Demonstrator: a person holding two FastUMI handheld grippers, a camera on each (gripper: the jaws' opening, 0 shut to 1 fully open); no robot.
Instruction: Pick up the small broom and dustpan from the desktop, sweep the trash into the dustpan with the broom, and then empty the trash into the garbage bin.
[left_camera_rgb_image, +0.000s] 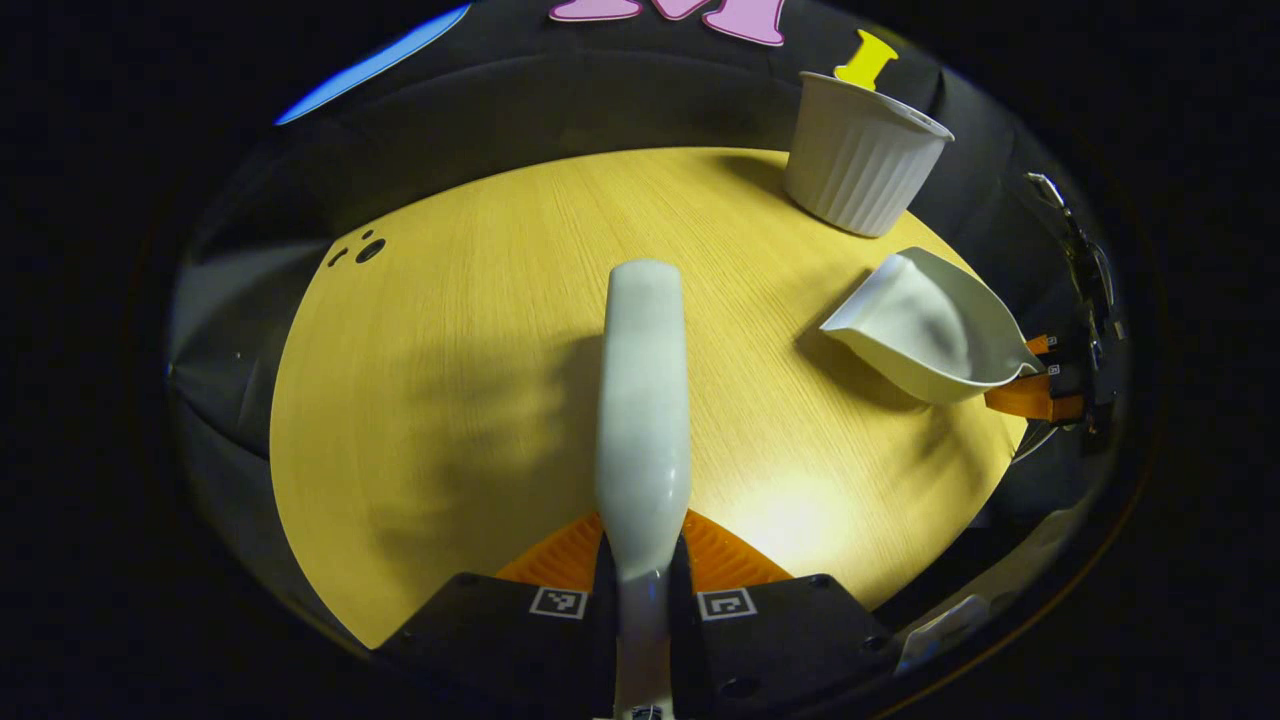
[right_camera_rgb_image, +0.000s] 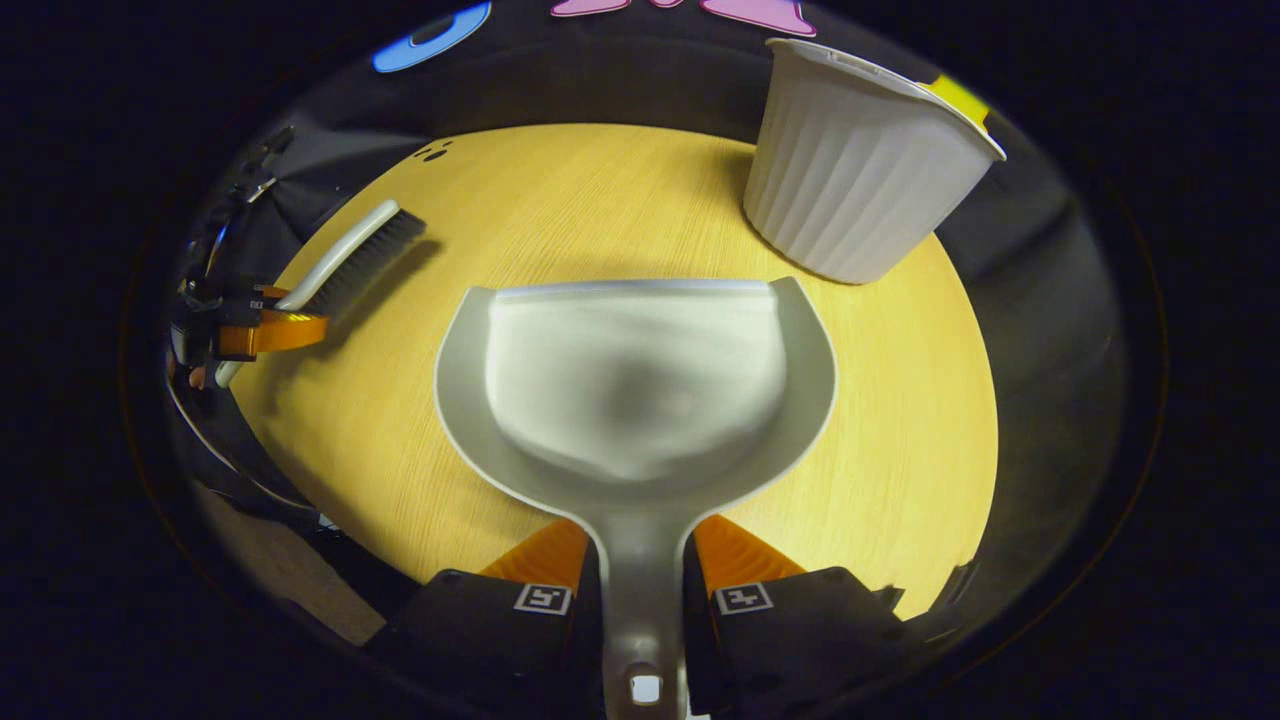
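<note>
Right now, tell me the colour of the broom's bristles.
Dark, near black, under the broom's pale handle; the right gripper view shows them best.

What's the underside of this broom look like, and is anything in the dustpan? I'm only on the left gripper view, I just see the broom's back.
Observer: The right gripper view shows the broom from the side: dark bristles hang below its pale back, above the table.
Operator: And the dustpan's inside?
Observer: The dustpan faces that camera, and its scoop looks bare; no trash in it.
Operator: How is it held?
Observer: The right gripper has both fingers pressed on the dustpan's handle, with a hanging hole at the handle's end.
Operator: Is the bin close?
Observer: The white ribbed bin stands on the table just beyond the dustpan's right front corner.
</note>
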